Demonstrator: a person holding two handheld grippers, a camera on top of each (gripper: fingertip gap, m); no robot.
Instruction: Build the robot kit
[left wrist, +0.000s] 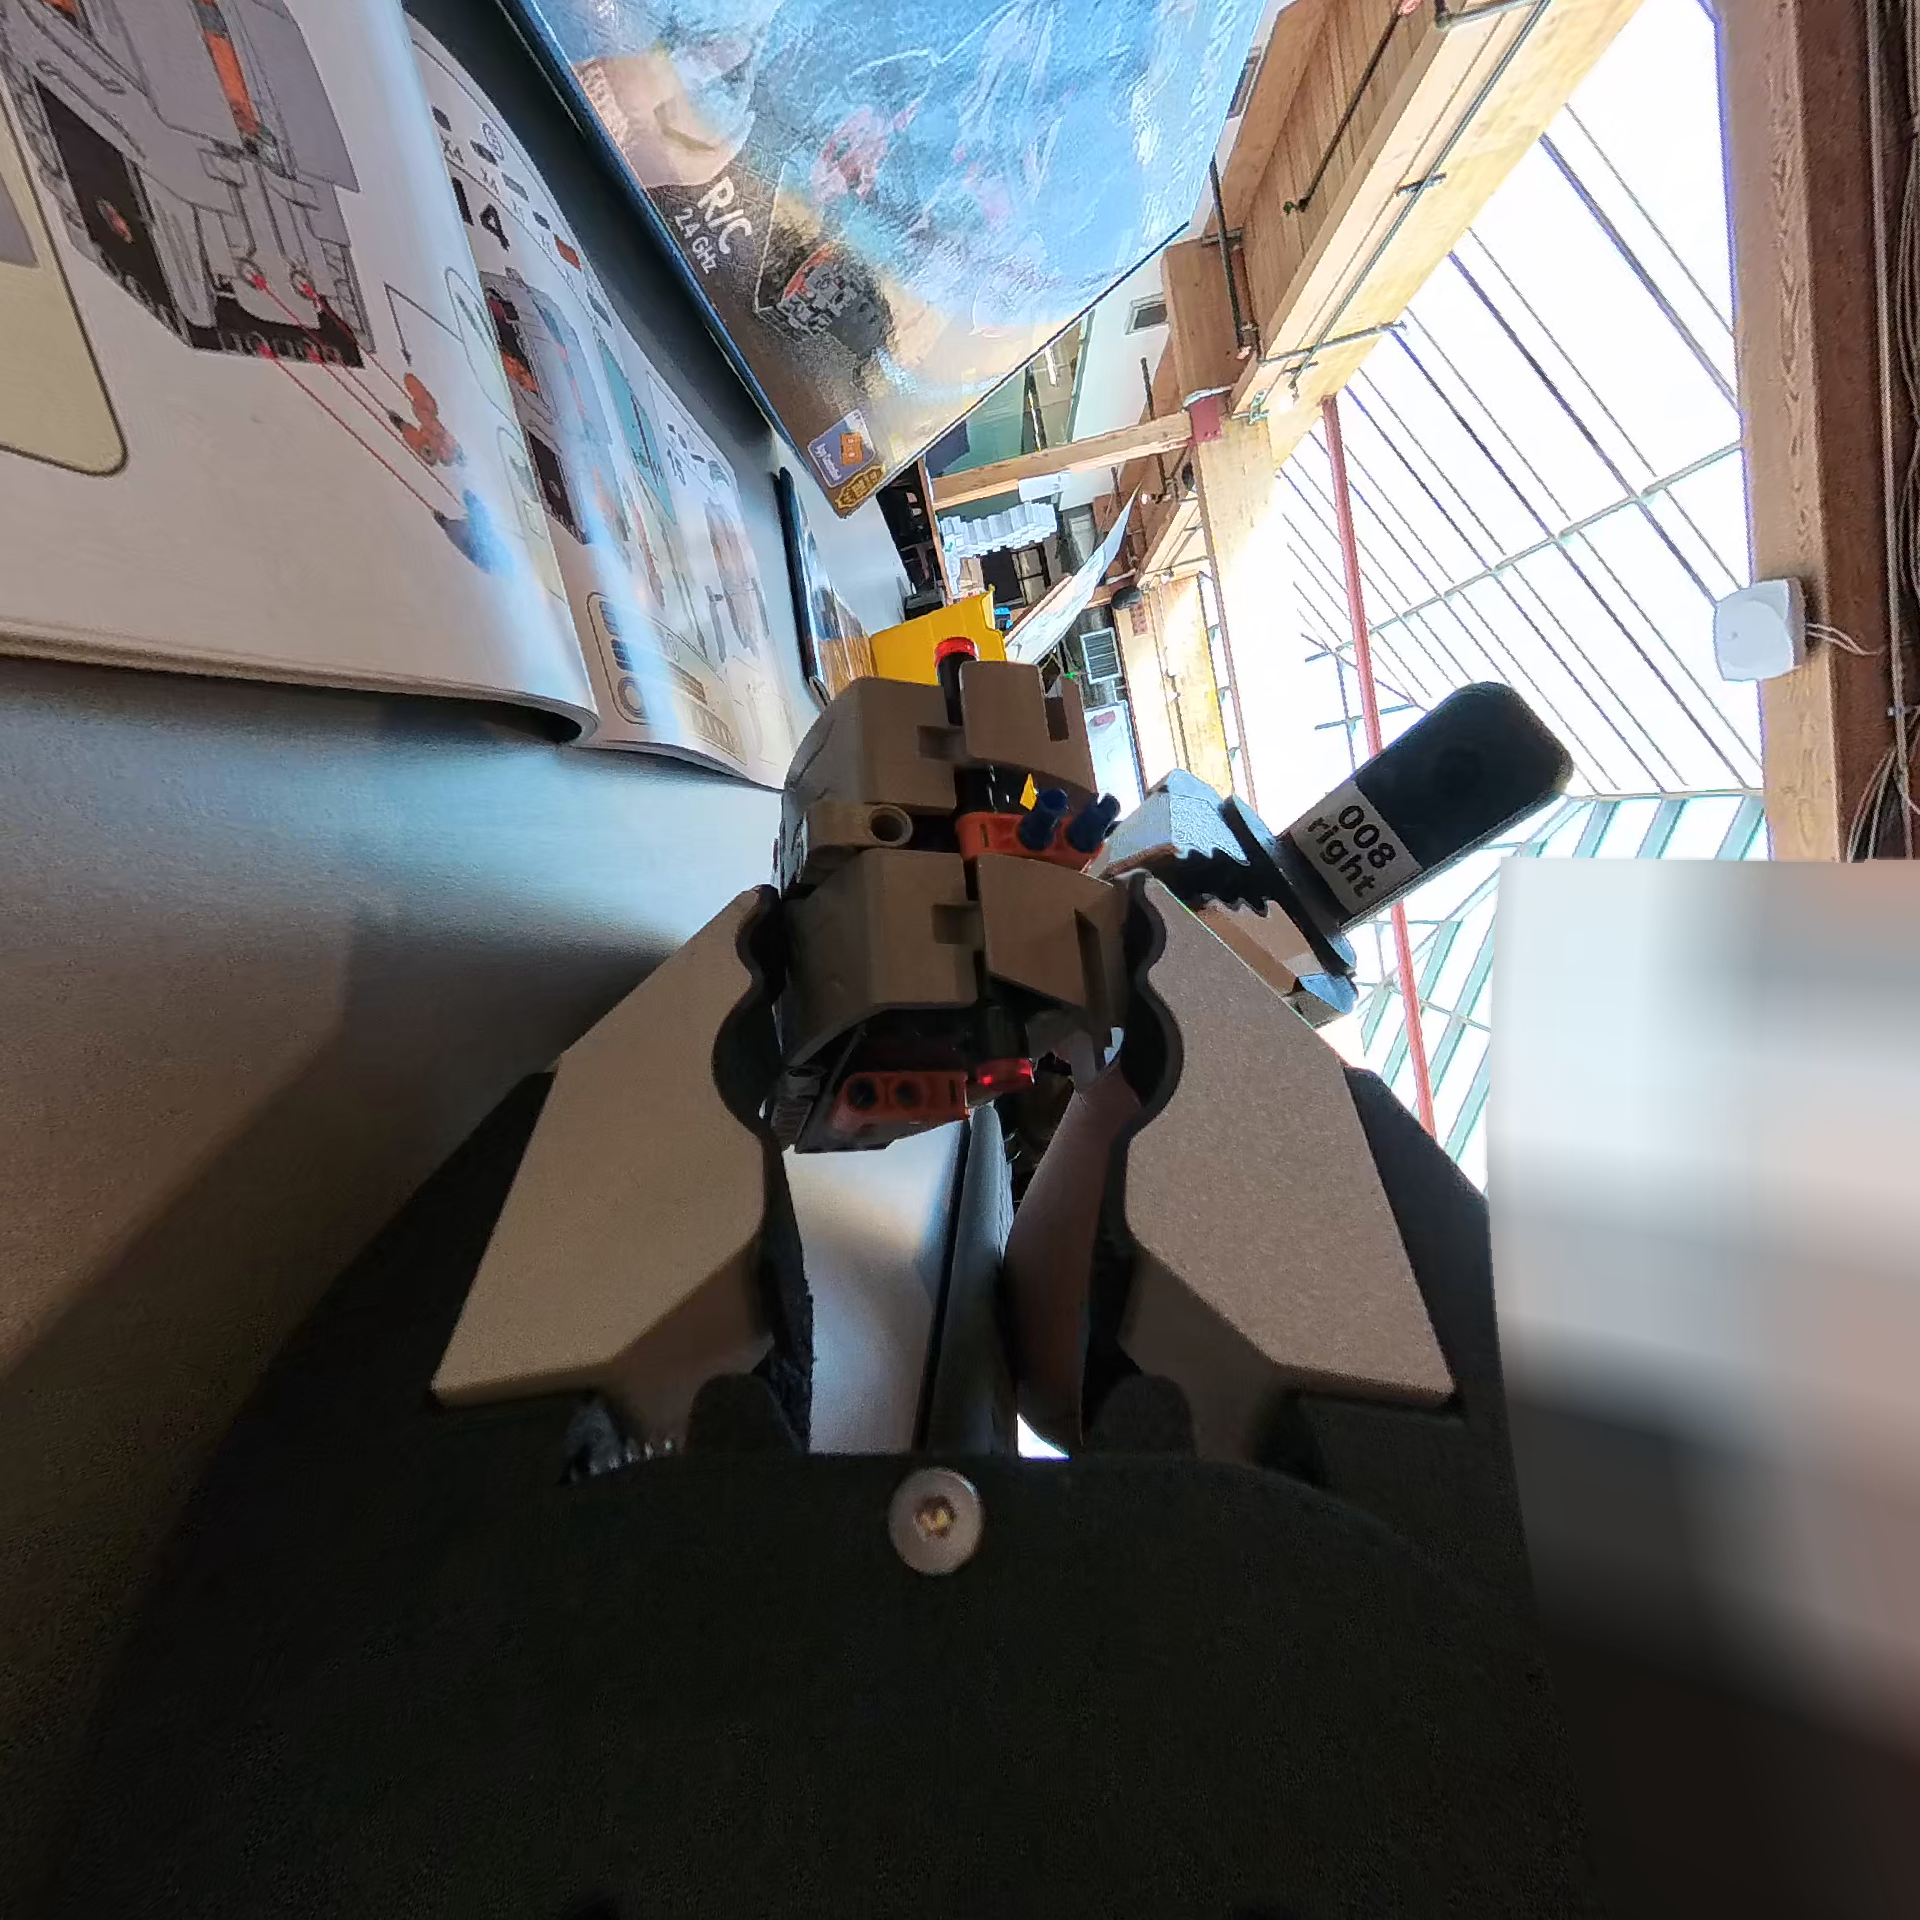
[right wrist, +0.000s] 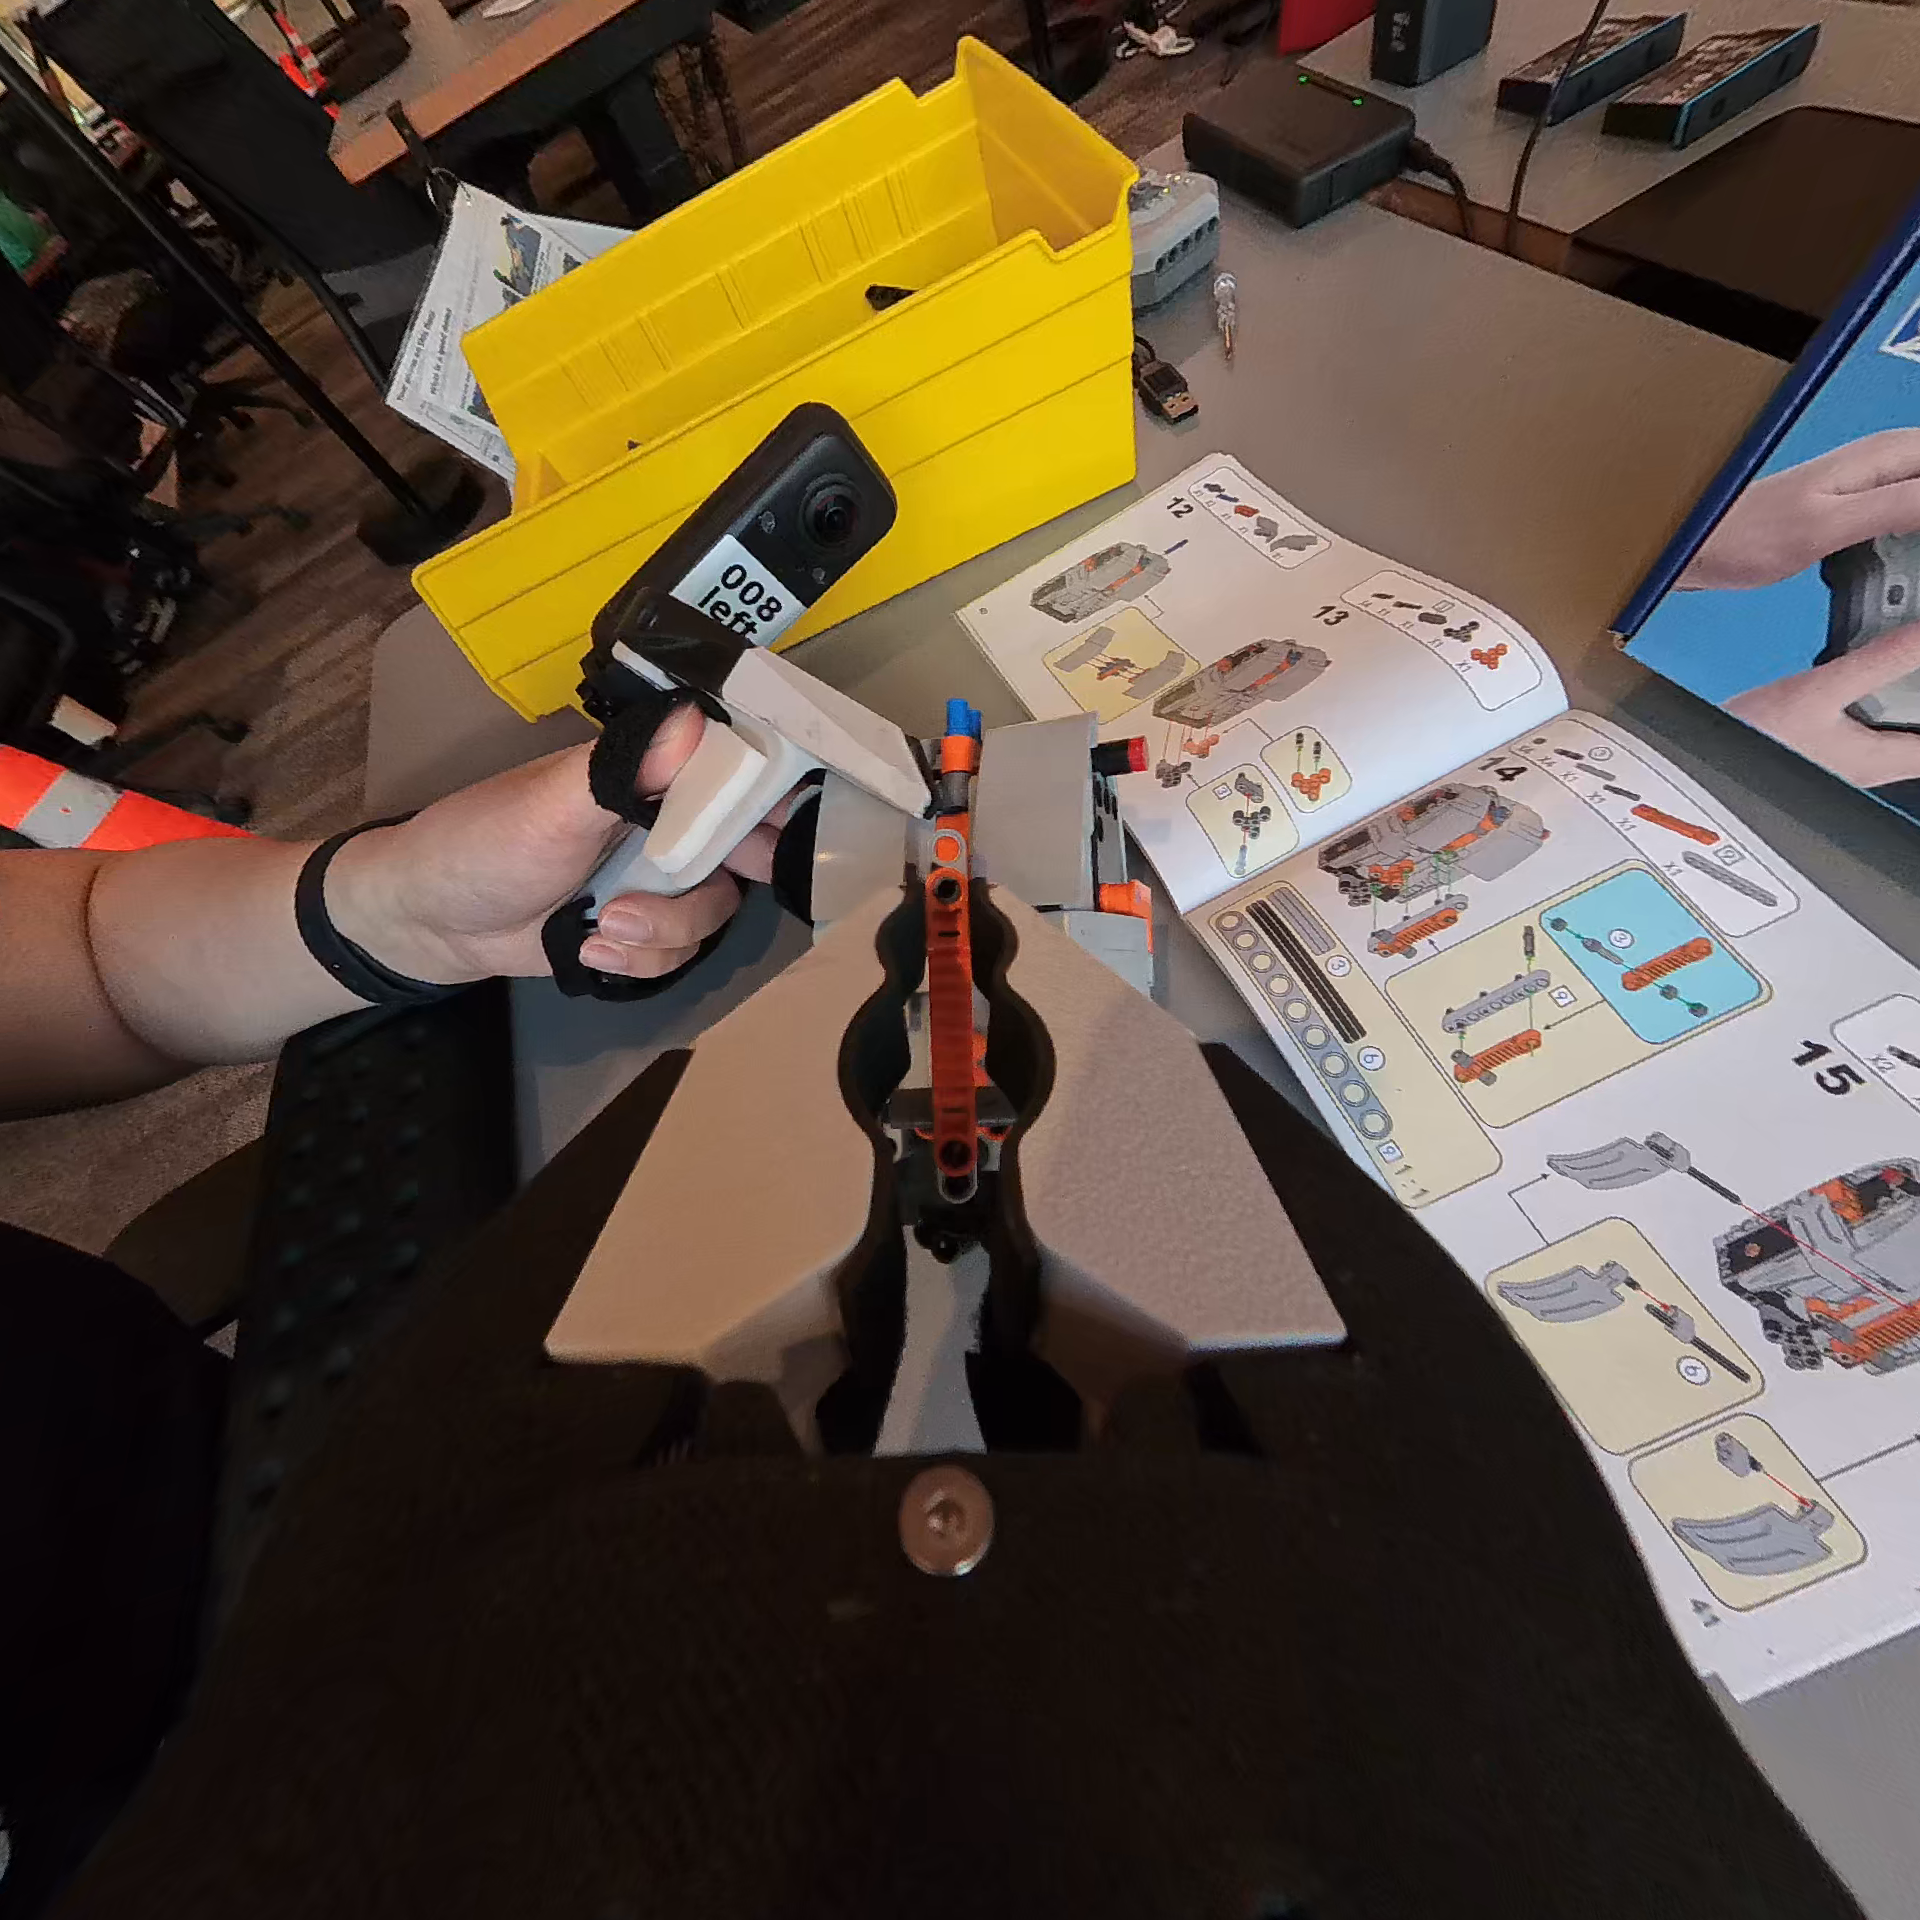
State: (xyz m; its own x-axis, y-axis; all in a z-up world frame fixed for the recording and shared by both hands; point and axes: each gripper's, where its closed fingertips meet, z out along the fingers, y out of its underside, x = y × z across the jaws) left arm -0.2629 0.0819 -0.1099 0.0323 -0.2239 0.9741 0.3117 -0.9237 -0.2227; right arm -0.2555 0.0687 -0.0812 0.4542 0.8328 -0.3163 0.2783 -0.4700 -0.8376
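Right wrist view shows the right hand-held gripper (right wrist: pixel 951 1023) clamped on an orange toothed beam (right wrist: pixel 951 997) that belongs to a grey and orange brick model (right wrist: pixel 1039 831) held above the grey surface (right wrist: pixel 1455 416). The left hand-held gripper (right wrist: pixel 904 774) comes in from the left in a bare hand (right wrist: pixel 520 883), its fingers pressed on the model's left side. In the left wrist view the left hand-held gripper (left wrist: pixel 945 956) is closed on the grey brick model (left wrist: pixel 935 883), with the right hand-held gripper (left wrist: pixel 1226 862) touching the model's far right side near two blue pins (left wrist: pixel 1060 816).

An open instruction booklet (right wrist: pixel 1507 987) lies flat to the right of the model, its near corner reaching the surface's near right part and its far page ending short of the yellow bin (right wrist: pixel 831 416). A blue box (right wrist: pixel 1787 540) leans at the right edge, just past the booklet. Bare surface lies between the booklet's far page and the surface's far edge, where a small cable plug (right wrist: pixel 1169 390) and a grey block (right wrist: pixel 1174 234) sit beside the bin. Left of the surface the edge drops to the floor, where an orange cone (right wrist: pixel 83 805) lies.

The yellow bin stands far left on the surface, open on top; a small dark piece (right wrist: pixel 888 296) shows inside, and the rest of its inside is hidden by the walls.
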